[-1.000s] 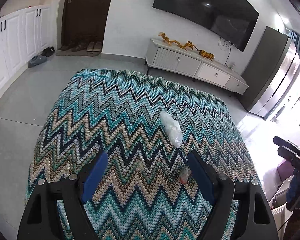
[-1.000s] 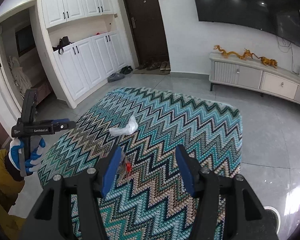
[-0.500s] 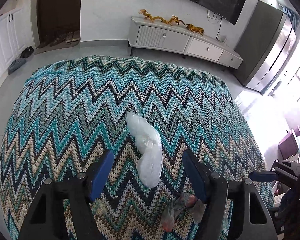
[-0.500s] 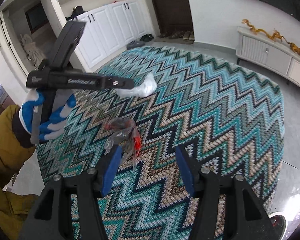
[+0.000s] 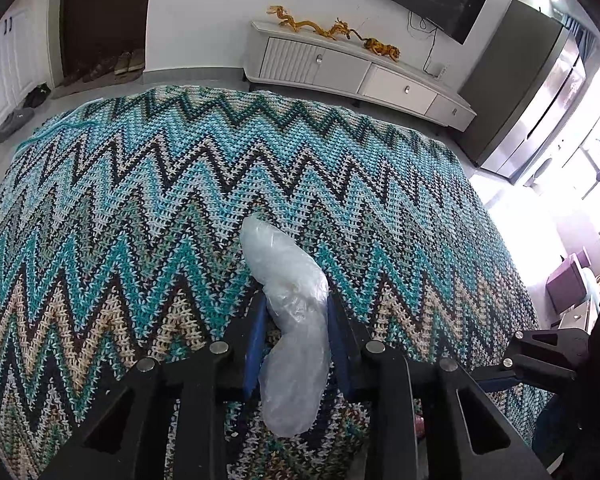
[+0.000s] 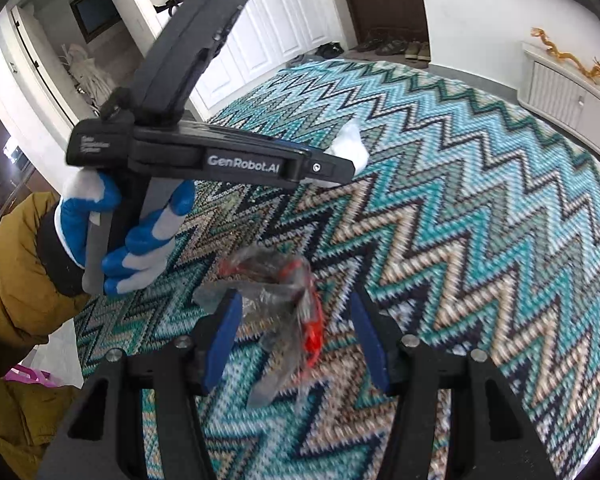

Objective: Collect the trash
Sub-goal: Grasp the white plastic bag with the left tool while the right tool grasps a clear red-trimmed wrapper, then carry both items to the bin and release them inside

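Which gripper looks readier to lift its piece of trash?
Left gripper: it is closing snugly around the white plastic bag. Right gripper stands wide around the clear red-printed wrapper.

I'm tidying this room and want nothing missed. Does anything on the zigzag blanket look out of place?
Yes, two bits of litter lie on the zigzag blanket: a crumpled white plastic bag, with the left gripper closing around it, and a clear wrapper with red print between the open fingers of the right gripper.
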The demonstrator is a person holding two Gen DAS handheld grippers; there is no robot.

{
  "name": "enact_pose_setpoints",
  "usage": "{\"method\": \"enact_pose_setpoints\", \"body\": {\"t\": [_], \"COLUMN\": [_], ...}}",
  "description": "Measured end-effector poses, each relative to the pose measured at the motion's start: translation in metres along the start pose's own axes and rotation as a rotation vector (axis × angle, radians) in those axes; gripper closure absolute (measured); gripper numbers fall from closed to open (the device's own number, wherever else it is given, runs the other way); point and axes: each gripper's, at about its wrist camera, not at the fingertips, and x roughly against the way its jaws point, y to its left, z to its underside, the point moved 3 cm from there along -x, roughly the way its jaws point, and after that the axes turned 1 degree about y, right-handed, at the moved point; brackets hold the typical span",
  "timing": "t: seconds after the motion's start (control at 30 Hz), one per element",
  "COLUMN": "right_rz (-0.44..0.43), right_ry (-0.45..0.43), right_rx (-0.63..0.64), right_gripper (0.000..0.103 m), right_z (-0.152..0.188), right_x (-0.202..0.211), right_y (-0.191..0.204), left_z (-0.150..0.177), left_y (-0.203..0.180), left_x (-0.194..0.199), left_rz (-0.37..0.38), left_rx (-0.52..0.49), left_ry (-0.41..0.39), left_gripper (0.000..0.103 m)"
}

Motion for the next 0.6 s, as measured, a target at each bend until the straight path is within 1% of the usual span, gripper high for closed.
{"method": "enact_pose_setpoints", "body": {"t": [0.07,0.1,0.13,0.17,0.23,0.27,0.3,0.4,0.6], "right_rz": [0.008,0.012,0.017,0.022,0.026,0.029,0.039,0.055,0.109], "right_ry": [0.012,0.017,0.023,0.025,0.018,0.014,0.005,-0.022,-0.114], "right_rx": [0.0,0.0,0.001,0.002,-0.004,-0.007,-0.01,-0.02,-0.025], "right_gripper": [0.049,0.051,0.062,0.066,0.08,0.084,0.086,0.086,0.087], "right_z": [-0.001,-0.001,-0.001,-0.001,0.0,0.001,0.003,0.008,0.019], "right_x": [-0.006,-0.008,-0.011,-0.012,-0.011,-0.008,-0.004,0.011,0.068], "right_y": [0.0,-0.001,-0.001,0.0,0.0,0.001,0.002,0.008,0.019], "left_z": [0.005,0.007,0.01,0.014,0.021,0.025,0.031,0.048,0.065], "left_y": [0.002,0.003,0.004,0.004,0.005,0.006,0.006,0.0,-0.023], "left_x": [0.006,0.009,0.013,0.017,0.027,0.032,0.039,0.06,0.118], "left_rz": [-0.001,-0.003,-0.007,-0.012,-0.02,-0.024,-0.03,-0.053,-0.069], "left_rx": [0.003,0.004,0.004,0.005,0.01,0.012,0.011,0.009,-0.008], "left_ry": [-0.012,-0.016,-0.022,-0.028,-0.038,-0.041,-0.046,-0.061,-0.133], "left_gripper": [0.075,0.075,0.076,0.076,0.076,0.076,0.076,0.076,0.076]}}
